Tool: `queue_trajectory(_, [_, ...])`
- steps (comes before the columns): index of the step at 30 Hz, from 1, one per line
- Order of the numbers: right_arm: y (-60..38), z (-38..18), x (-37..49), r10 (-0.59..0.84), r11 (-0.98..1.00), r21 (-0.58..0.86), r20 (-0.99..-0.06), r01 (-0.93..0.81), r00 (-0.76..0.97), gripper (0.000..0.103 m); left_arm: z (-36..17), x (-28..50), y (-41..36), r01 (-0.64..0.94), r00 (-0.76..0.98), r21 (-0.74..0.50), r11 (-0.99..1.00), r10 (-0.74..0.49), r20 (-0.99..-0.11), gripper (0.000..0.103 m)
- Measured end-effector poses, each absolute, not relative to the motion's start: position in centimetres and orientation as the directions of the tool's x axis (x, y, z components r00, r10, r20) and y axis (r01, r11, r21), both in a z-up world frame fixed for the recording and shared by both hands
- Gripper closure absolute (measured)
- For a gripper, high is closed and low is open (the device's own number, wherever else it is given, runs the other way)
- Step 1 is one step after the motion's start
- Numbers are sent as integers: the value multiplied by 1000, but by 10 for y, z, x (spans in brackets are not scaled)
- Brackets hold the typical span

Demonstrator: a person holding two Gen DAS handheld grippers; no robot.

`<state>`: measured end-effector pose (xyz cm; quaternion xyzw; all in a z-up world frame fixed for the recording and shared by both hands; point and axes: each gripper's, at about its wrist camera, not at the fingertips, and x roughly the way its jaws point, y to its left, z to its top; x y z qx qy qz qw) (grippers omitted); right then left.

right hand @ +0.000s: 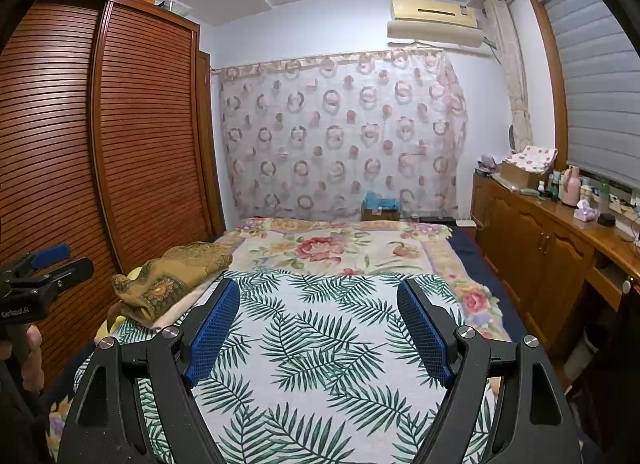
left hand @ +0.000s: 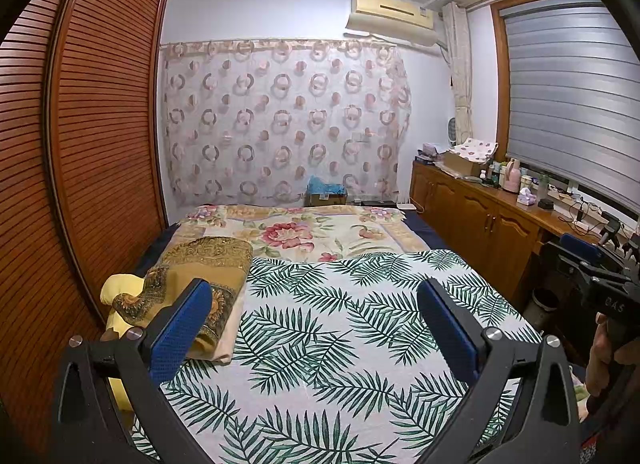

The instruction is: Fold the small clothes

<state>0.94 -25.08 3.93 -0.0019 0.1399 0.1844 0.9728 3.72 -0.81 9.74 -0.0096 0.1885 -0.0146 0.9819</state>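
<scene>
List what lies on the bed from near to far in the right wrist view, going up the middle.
Palm-leaf cloth → floral blanket → cardboard box with blue item at the bed's far end → circle-patterned curtain.

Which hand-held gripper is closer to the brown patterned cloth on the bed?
Left. The left hand-held gripper has the brown cloth just past its left finger; the right hand-held gripper sits farther over the leaf-print sheet.

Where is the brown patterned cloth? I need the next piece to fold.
In both views the brown patterned cloth lies at the bed's left edge, beside the wardrobe, on a beige cloth.
</scene>
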Motion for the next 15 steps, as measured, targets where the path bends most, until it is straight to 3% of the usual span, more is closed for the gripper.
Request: queue_trajectory(15, [-254,40,11,359,931,39,-276,-362,892,20,97,37,-8,24,928,-28,999,-33,-370,1])
